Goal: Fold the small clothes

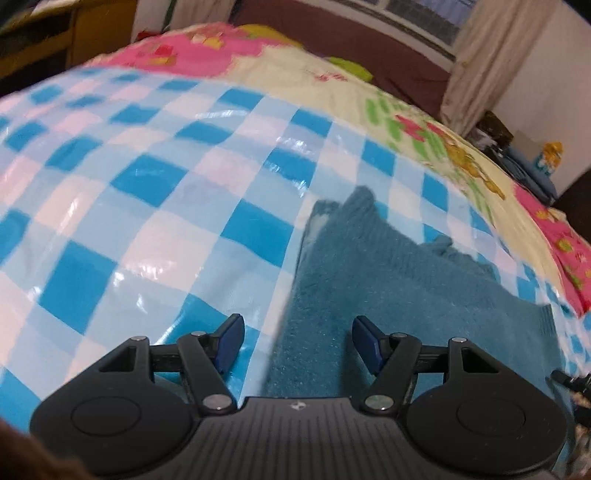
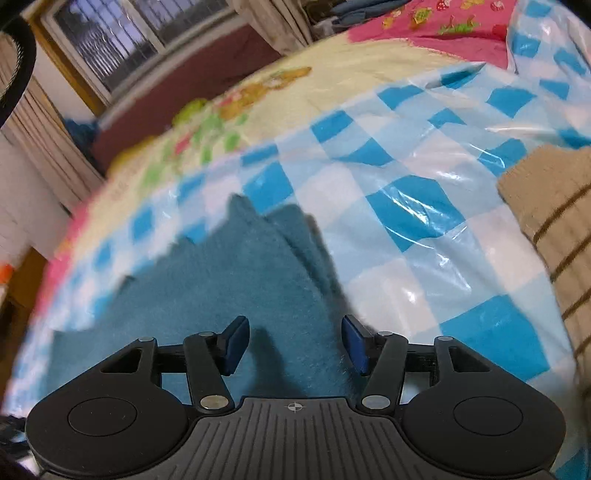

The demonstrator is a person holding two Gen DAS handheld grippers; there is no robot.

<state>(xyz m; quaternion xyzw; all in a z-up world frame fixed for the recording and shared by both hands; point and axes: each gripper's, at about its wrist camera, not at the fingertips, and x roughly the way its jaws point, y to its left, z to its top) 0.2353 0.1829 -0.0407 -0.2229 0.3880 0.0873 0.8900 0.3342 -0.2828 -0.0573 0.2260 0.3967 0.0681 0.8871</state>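
A teal fleece garment [image 1: 369,273] lies flat on a blue-and-white checked plastic sheet [image 1: 147,184]. My left gripper [image 1: 298,345] is open just above the garment's left edge, one finger over the sheet and one over the cloth. In the right wrist view the same teal garment [image 2: 229,280] lies below my right gripper [image 2: 294,345], which is open over its right edge. Neither gripper holds anything.
A beige knit garment with brown stripes [image 2: 554,229] lies at the right on the checked sheet [image 2: 424,221]. A cream and pink printed bedspread [image 1: 314,70] lies beyond the sheet. A window [image 2: 122,33] and curtains stand behind the bed.
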